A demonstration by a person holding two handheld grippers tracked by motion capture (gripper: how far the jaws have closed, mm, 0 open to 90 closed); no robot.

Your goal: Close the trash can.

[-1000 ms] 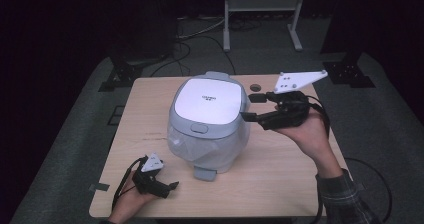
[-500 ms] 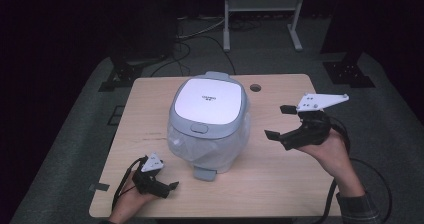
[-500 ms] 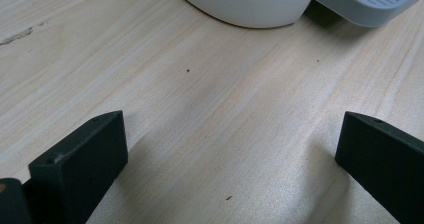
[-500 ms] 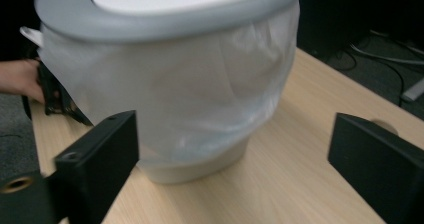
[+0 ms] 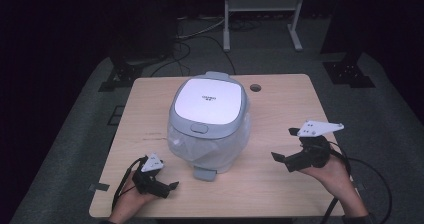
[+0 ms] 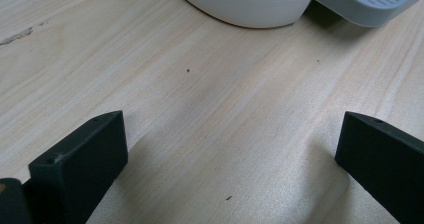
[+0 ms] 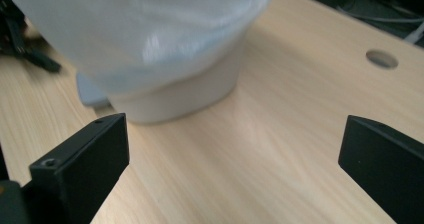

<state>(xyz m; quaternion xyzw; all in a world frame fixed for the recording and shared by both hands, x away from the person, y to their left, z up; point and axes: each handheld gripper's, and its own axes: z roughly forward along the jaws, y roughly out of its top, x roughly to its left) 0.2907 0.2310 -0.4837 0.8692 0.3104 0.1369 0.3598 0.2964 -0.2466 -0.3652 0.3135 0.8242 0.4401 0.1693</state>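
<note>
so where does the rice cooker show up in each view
high view: the rice cooker stands mid-table, between both tongs.
left gripper view: its white base is at the top edge, the grey handle at the top right.
right gripper view: it is blurred at the upper left.
shared landmark: the wooden table, bare in front of the cooker.

Pale matt wood-grain table (image 5: 280,184), glossy white plastic rice cooker (image 5: 210,114) in crinkled clear film, matt black claws.

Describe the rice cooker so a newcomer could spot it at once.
Start at the wooden table. At its middle stands the rice cooker, between the two grippers. It is the bulky white appliance with a grey-rimmed lid and clear plastic wrapped round its body.
</note>
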